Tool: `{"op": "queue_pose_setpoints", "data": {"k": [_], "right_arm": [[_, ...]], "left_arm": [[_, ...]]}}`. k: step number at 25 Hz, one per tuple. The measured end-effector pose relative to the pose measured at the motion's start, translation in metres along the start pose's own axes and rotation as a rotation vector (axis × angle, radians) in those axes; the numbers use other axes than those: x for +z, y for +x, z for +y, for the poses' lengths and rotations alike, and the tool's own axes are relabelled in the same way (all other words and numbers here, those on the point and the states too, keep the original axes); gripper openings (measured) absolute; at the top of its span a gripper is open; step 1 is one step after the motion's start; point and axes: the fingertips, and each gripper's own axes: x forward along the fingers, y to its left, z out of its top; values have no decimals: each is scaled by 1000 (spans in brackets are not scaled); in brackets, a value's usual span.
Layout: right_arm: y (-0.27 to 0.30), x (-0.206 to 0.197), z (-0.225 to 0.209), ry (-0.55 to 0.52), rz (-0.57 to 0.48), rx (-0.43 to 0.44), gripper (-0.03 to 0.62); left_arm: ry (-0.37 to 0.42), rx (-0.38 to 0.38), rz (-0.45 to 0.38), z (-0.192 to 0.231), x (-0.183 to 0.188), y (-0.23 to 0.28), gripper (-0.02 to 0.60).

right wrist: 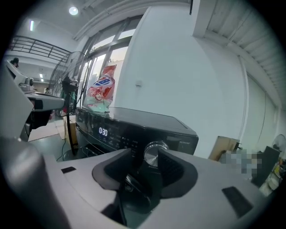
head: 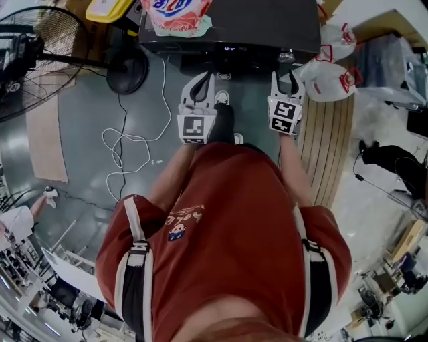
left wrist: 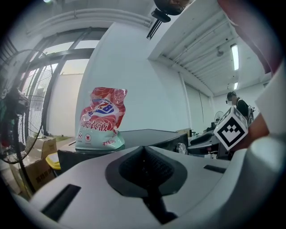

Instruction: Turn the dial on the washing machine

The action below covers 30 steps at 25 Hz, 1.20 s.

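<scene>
Black washing machine [right wrist: 134,120]; silver dial [right wrist: 154,154]; red-white detergent bag [left wrist: 102,118]; red shirt [head: 221,214]

The washing machine [head: 267,27] stands on the grey floor [head: 87,127], a detergent bag [head: 175,15] on its top.

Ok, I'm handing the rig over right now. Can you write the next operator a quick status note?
Grippers: the left tongs are shut and empty, short of the washing machine. The right tongs are open and aimed at the dial, which shows in the gap between them; no grip yet.
Things: the dial sits at the right end of the front panel. A detergent bag stands on top.
Done: approach.
Left: close on the dial and turn it.
</scene>
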Motion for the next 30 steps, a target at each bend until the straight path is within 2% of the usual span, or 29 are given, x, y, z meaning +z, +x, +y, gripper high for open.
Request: {"op": "queue_pose_setpoints", "data": {"k": [11, 18, 30], "right_arm": [[48, -5, -5, -54, 65, 4, 305], [62, -10, -18, -99, 106, -74, 313], [71, -16, -26, -97, 128, -114, 278]], "left_arm": [[-9, -17, 4, 17, -2, 19, 9], [-8, -16, 22, 23, -9, 24, 9], [-14, -6, 44, 28, -18, 26, 9]]}}
